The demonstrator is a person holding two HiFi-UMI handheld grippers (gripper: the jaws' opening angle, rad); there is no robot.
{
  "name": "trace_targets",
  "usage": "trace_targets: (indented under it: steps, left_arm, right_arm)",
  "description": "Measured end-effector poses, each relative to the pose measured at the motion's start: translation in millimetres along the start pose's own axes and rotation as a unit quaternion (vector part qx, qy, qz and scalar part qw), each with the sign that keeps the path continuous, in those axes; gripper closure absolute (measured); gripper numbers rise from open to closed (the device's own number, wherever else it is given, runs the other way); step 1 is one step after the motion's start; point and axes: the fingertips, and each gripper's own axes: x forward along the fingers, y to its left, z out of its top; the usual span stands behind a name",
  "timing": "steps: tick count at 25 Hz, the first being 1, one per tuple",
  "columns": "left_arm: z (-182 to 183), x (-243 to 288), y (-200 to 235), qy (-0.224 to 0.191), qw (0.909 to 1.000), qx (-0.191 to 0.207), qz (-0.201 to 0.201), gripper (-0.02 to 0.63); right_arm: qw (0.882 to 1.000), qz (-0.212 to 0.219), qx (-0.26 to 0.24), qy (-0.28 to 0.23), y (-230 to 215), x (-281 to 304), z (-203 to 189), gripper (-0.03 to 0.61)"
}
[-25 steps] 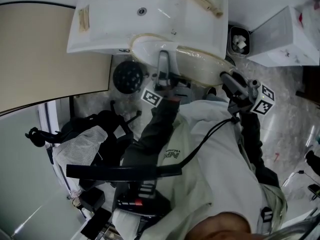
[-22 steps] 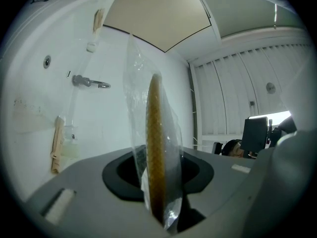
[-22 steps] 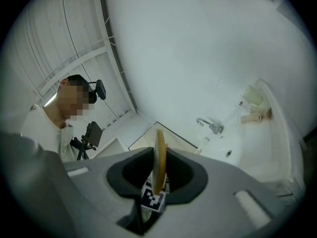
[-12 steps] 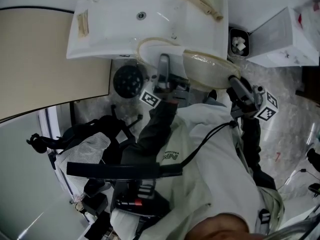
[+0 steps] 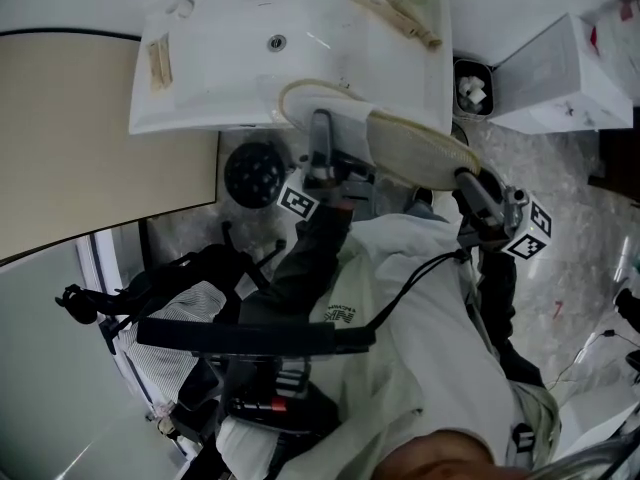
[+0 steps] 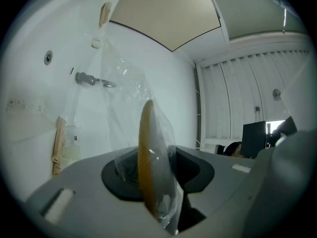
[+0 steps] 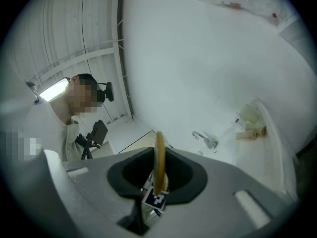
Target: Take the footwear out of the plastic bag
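Note:
In the head view I hold two flat slippers at the front edge of the white sink. My left gripper is shut on the white slipper with a tan rim, which sits inside a clear plastic bag. In the left gripper view that slipper's tan edge stands between the jaws, wrapped in the bag. My right gripper is shut on the other slipper, whose tan sole faces up. In the right gripper view, this slipper's thin edge is pinched between the jaws.
Wooden toiletries and a tap are on the sink. A small bin and a white box stand to the right. A beige panel lies at the left. A black bar and dark gear sit below.
The two slippers, overlapping as one shape a second ago, now lie apart. The right one has swung out to the right, showing its tan sole. My left gripper shifted slightly.

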Motion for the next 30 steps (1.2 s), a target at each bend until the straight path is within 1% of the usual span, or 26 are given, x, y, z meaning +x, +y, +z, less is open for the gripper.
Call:
trace_targets:
  steps: [4,6,9,11,12,14,16,17,19,21,24,27,30]
  left_arm:
    - [14,1,4,-0.031,0.9994,-0.015,0.001,0.495]
    - [18,2,6,-0.033,0.9993,-0.016,0.002,0.507]
    - [20,3,7,-0.032,0.9994,-0.013,0.005,0.514]
    - [23,2,7,-0.036,0.9993,-0.009,0.009,0.517]
    - [24,1,7,-0.036,0.9993,-0.006,0.01,0.517]
    - [26,1,6,-0.034,0.9994,0.002,0.011,0.518]
    - [30,0,3,-0.037,0.9992,0.01,0.011,0.518]
    - [32,-1,2,-0.039,0.9991,0.012,0.01,0.518]
    - [35,-2,0,-0.044,0.9989,0.017,0.008,0.518]
    - [36,-4,-2,-0.047,0.9987,0.019,0.005,0.518]
    - [39,-7,-2,-0.053,0.9983,0.023,0.004,0.515]
    - [49,-14,-4,-0.075,0.9969,0.022,0.002,0.52]
    - [57,-17,-8,-0.085,0.996,0.028,0.001,0.549]
  right_arm:
    - [1.0,-0.009,-0.007,-0.012,1,-12,7,0.514]
    - [1.0,-0.011,-0.007,-0.013,-1,-16,8,0.514]
    - [1.0,0.001,0.008,-0.019,-3,-16,6,0.511]
    - [1.0,0.001,0.011,-0.023,-3,-13,4,0.511]
    - [1.0,-0.007,0.003,-0.02,-4,-11,2,0.505]
    - [0.999,-0.027,-0.029,-0.003,-5,-6,-2,0.497]
    - [0.998,-0.033,-0.052,0.015,-6,-2,-5,0.497]
    - [0.998,-0.032,-0.049,0.021,-8,-1,-6,0.497]
    - [0.999,-0.03,-0.024,0.028,-13,2,-6,0.503]
    - [0.999,-0.025,-0.01,0.022,-13,4,-3,0.506]
    - [1.0,-0.014,-0.017,0.009,-5,6,3,0.512]
    - [1.0,-0.004,-0.019,0.007,0,2,5,0.514]
    - [1.0,-0.006,-0.028,0.001,3,-12,16,0.515]
